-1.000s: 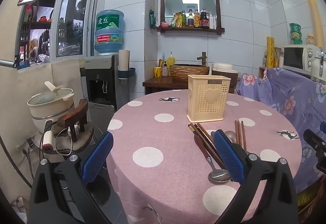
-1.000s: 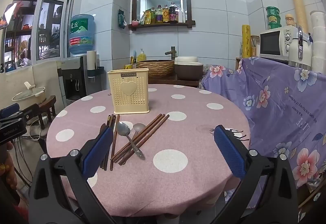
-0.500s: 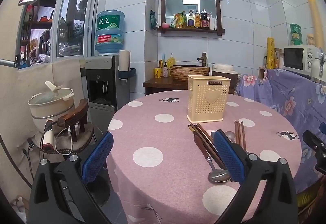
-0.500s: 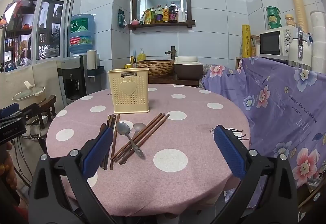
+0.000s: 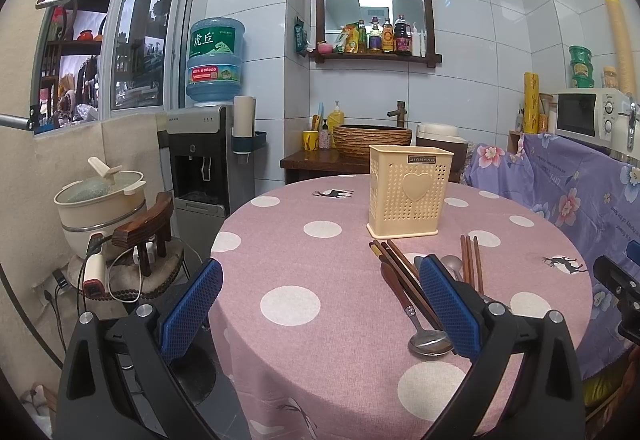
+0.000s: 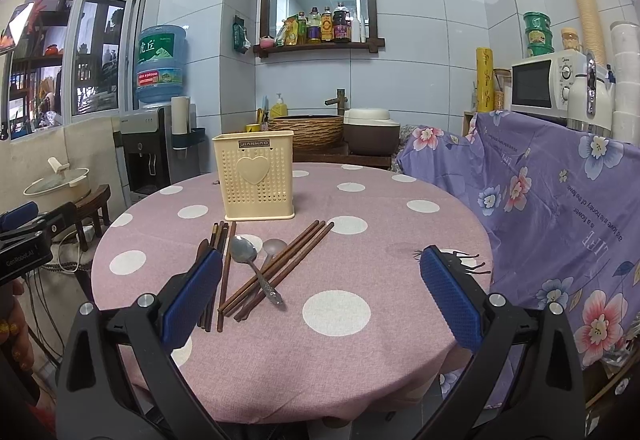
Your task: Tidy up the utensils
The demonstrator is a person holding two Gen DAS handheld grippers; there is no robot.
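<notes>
A cream perforated utensil holder (image 5: pixel 409 193) with a heart on its front stands upright on the round pink polka-dot table (image 5: pixel 312 268); it also shows in the right wrist view (image 6: pixel 258 177). In front of it lie several brown chopsticks (image 6: pixel 280 270), two metal spoons (image 6: pixel 250 260) and a wooden-handled spoon (image 5: pixel 416 314). My left gripper (image 5: pixel 320 298) is open and empty above the table's left part, its right finger over the utensils. My right gripper (image 6: pixel 320 292) is open and empty near the table's front edge, the utensils by its left finger.
A water dispenser (image 5: pixel 208 155), a pot on a stool (image 5: pixel 100 199) and cables stand left of the table. A purple floral cloth (image 6: pixel 560 199) covers furniture on the right, with a microwave (image 6: pixel 540 83) above. A basket sink (image 6: pixel 308 125) is behind.
</notes>
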